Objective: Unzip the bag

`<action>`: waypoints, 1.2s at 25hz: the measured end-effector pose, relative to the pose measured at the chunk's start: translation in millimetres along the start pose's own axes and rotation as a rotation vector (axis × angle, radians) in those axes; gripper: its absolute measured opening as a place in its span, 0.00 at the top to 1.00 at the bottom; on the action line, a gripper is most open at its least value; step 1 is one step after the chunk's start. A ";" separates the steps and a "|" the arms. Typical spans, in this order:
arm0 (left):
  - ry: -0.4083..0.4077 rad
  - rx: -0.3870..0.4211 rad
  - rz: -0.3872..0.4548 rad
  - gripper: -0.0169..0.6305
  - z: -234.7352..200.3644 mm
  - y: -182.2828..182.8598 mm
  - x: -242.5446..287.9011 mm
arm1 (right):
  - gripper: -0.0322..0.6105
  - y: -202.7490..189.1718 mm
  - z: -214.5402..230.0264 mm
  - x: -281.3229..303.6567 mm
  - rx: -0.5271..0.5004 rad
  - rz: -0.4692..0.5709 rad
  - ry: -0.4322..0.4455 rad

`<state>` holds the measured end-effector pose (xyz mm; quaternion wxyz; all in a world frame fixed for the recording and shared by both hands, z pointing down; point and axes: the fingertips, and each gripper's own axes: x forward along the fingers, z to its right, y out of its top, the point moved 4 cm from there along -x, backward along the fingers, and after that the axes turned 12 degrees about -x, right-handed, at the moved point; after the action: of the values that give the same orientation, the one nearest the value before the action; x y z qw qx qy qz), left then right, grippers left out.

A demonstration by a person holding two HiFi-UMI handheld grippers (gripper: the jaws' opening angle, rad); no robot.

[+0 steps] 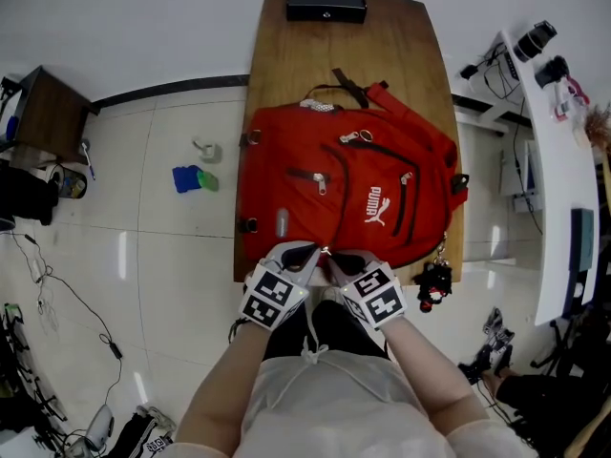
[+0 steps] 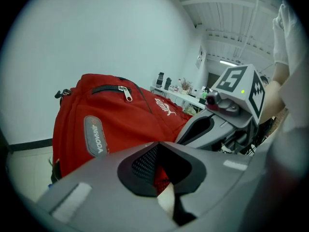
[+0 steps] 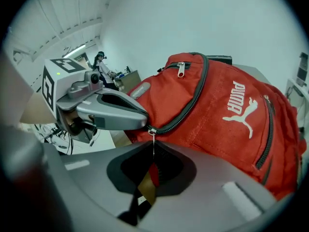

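A red backpack lies flat on the wooden table, its near edge at the table's front. Both grippers meet at that edge. My left gripper is shut, pinching red bag fabric just beside the zipper's end; the backpack fills the view beyond it. My right gripper is shut on the thin metal zipper pull, which hangs from the slider on the dark main zipper. The zipper looks closed along the part that shows. The left gripper's tip touches the bag right next to the slider.
A black box sits at the table's far end. A small black charm hangs off the bag at the table's front right corner. On the floor to the left lie a blue-green item and a tape roll. A white desk stands to the right.
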<state>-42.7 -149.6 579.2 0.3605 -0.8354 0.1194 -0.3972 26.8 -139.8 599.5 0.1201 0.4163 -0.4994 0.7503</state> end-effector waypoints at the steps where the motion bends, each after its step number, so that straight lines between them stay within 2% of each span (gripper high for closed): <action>1: 0.004 -0.005 -0.012 0.96 -1.0 -1.4 1.1 | 0.93 0.5 1.3 -2.2 -0.027 -0.014 0.000; 6: 0.005 -0.058 -0.045 0.97 -5.2 -2.2 3.8 | 0.93 5.8 8.7 -6.8 -0.156 -0.080 -0.023; 15: -0.036 -0.040 -0.172 0.97 -5.3 -5.2 6.1 | 0.93 6.5 37.8 -19.1 -0.377 -0.153 -0.104; 18: -0.053 -0.061 -0.196 0.97 -6.0 -4.6 7.0 | 0.93 15.5 48.3 -23.3 -0.453 -0.154 -0.152; 21: -0.079 -0.107 -0.196 0.96 -4.2 1.1 6.3 | 0.93 20.5 55.6 -27.3 -0.397 -0.120 -0.136; 23: -0.096 -0.129 -0.167 0.96 -0.2 9.5 4.7 | 0.93 19.9 54.4 -29.1 -0.346 -0.101 -0.109; 27: -0.094 -0.117 -0.104 0.96 4.3 28.2 9.9 | 0.93 20.1 51.7 -30.9 -0.268 -0.062 -0.076; 30: -0.068 -0.117 -0.104 0.96 2.3 31.6 18.1 | 0.93 19.9 50.6 -33.4 -0.244 -0.051 -0.058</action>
<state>-26.4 -179.7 566.7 0.2936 -0.8733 0.0864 -0.3791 61.4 -184.2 569.5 0.1743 0.4324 -0.5796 0.6684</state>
